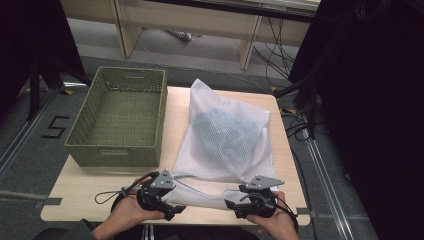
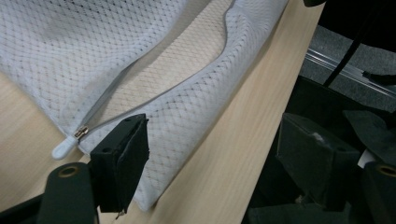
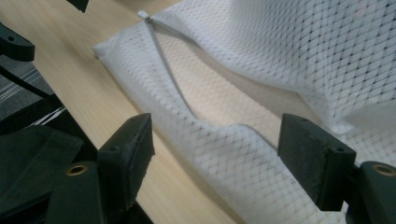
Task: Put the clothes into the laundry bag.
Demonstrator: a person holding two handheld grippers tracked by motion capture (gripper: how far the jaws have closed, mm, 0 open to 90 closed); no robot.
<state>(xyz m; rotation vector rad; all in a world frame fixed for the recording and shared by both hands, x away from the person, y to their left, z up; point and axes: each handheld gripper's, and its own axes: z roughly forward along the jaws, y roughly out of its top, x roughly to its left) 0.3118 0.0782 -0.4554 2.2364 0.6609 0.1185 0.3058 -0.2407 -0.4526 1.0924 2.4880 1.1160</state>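
Note:
A white mesh laundry bag (image 1: 227,142) lies on the wooden table (image 1: 85,192) with something bluish (image 1: 220,125) bundled inside. Its zippered mouth faces the front edge and gapes open. My left gripper (image 1: 170,199) is at the mouth's left corner, jaws wide apart. In the left gripper view (image 2: 217,163) the bag's lower lip (image 2: 187,116) runs past the left jaw, and the zipper pull (image 2: 65,148) lies beside it. My right gripper (image 1: 234,201) is at the right corner, open too. In the right gripper view (image 3: 222,161) the mesh lip (image 3: 233,149) lies between its jaws, unclamped.
An empty green woven basket (image 1: 117,152) stands on the table's left half, beside the bag. The table's front edge runs just under both grippers. Beyond the table are grey floor, cables and wooden furniture legs (image 1: 247,42).

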